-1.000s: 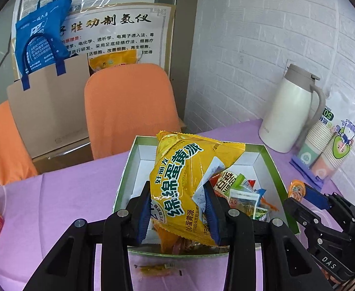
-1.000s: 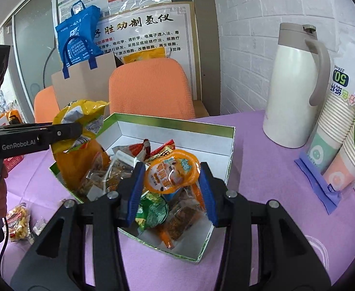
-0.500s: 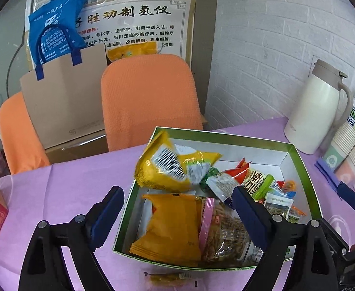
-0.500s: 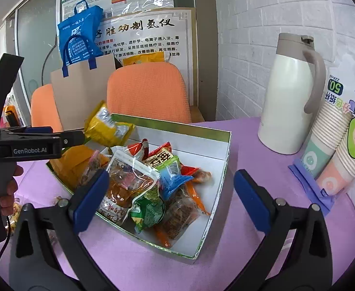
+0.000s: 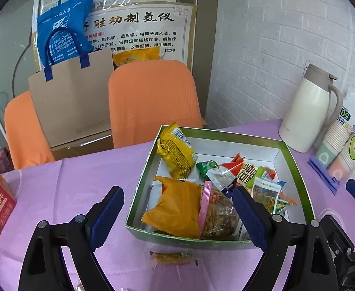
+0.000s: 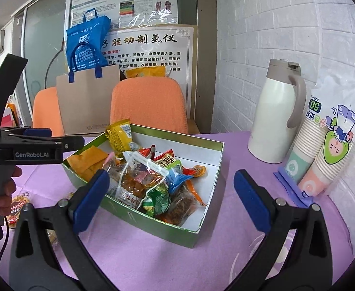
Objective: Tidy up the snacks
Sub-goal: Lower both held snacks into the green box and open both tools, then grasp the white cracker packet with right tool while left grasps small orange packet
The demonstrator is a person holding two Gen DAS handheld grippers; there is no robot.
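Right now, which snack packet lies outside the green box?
The small yellow packet on the purple tablecloth, just in front of the green box; the others lie inside.

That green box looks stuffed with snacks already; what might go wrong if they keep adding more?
The yellow packet leans against the green box wall, poking above the rim, so it could tip out. The small wrapped snack on the purple cloth lies just outside the box, low under the left gripper, and might be missed. Both grippers are open, holding nothing.

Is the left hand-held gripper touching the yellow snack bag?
Apart. In the left wrist view, the left hand-held gripper is wide open, and the yellow snack bag lies in the box's far corner.
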